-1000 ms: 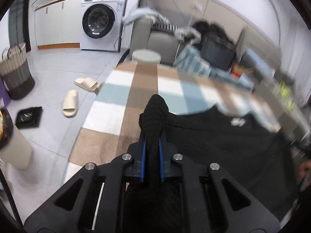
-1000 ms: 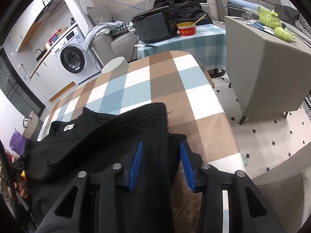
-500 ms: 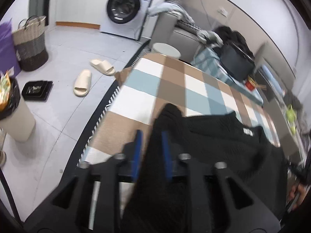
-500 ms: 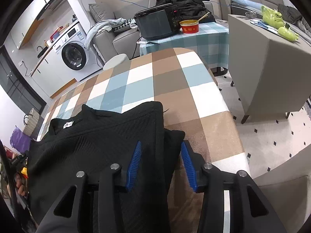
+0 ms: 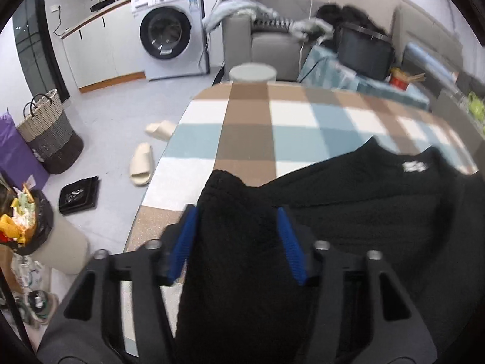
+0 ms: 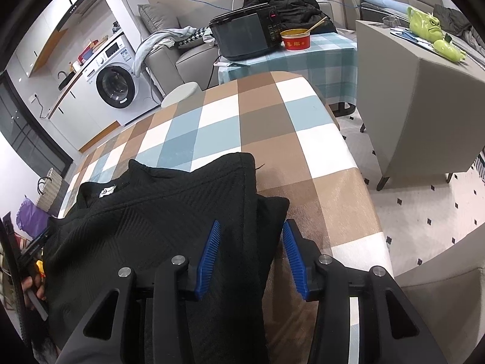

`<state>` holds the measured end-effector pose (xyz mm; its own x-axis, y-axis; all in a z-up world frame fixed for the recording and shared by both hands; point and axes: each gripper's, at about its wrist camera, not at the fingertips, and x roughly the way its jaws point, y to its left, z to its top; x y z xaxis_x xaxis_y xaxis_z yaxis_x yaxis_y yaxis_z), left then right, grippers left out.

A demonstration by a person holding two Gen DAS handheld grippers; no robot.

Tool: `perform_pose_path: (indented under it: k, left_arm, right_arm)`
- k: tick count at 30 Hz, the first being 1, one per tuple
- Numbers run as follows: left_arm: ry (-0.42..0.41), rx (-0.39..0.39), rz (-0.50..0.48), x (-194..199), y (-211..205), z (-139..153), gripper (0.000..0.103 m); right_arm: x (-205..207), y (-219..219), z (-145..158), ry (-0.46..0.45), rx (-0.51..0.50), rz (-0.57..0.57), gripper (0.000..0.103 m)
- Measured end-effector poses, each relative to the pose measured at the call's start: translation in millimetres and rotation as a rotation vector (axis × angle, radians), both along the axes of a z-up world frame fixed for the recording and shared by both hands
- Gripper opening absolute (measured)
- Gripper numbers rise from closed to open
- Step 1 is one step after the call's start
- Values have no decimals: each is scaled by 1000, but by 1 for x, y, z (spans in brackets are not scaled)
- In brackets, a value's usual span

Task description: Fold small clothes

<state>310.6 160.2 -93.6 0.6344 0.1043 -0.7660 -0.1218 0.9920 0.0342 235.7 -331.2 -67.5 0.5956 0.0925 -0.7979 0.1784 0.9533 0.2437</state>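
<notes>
A black knit garment (image 5: 357, 203) with a white neck label lies on the checked tablecloth (image 5: 248, 127) at the near end of the table. My left gripper (image 5: 238, 236) is open, its blue pads on either side of a folded sleeve end that lies between them. In the right wrist view the same garment (image 6: 157, 212) lies flat with its right edge folded over. My right gripper (image 6: 250, 251) is open, and the folded edge lies between its pads without being pinched.
Beige slippers (image 5: 141, 163), a woven basket (image 5: 50, 133) and a bin lie on the floor left of the table. A washing machine (image 5: 169, 39) and a sofa stand behind. A side table with a black cooker (image 6: 245, 33) and a red bowl, and a grey cabinet (image 6: 421, 91), stand to the right.
My left gripper was shut on the sleeve a second ago; it has opened and let the sleeve down onto the garment. My right gripper stayed open and drew back slightly.
</notes>
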Motion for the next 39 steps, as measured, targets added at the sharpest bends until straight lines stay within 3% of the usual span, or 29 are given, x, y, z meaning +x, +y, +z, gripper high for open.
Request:
perform_pose_path:
  k: [2, 4, 10, 13, 18, 22, 25, 29, 30, 34, 37, 39]
  left_arm:
    - [19, 9, 18, 7, 4, -6, 18]
    - [10, -22, 22, 7, 12, -6, 12]
    - [-109, -148, 23, -13, 32, 18, 7]
    - [-182, -250, 57, -26, 50, 33, 6]
    - [-178, -261, 143, -26, 76, 30, 0]
    - [-121, -307, 222, -24, 96, 12, 0]
    - [-77, -333, 183, -27, 91, 7, 1]
    - [-49, -293, 101, -25, 69, 5, 34]
    - [-55, -270, 88, -24, 63, 4, 35]
    - [-50, -241, 77, -16, 50, -1, 34]
    - [-65, -237, 61, -15, 46, 0, 17]
    - [-71, -223, 51, -16, 44, 1, 15]
  right_arm:
    - [-1, -1, 1, -3, 0, -2, 44]
    - [-2, -1, 1, -7, 4, -5, 44]
    - [-2, 0, -2, 0, 5, -4, 44]
    - [-2, 0, -3, 4, 4, -3, 44]
    - [-4, 0, -1, 2, 2, -7, 44]
    - [-5, -2, -1, 7, 12, -14, 44]
    - [-4, -4, 0, 5, 22, -6, 44]
    - [3, -7, -2, -2, 42, -16, 44]
    - [6, -7, -3, -6, 44, -17, 44]
    - [17, -5, -2, -28, 25, -17, 44]
    - [23, -4, 0, -35, 2, -22, 44]
    - [27, -5, 2, -51, -9, -22, 44]
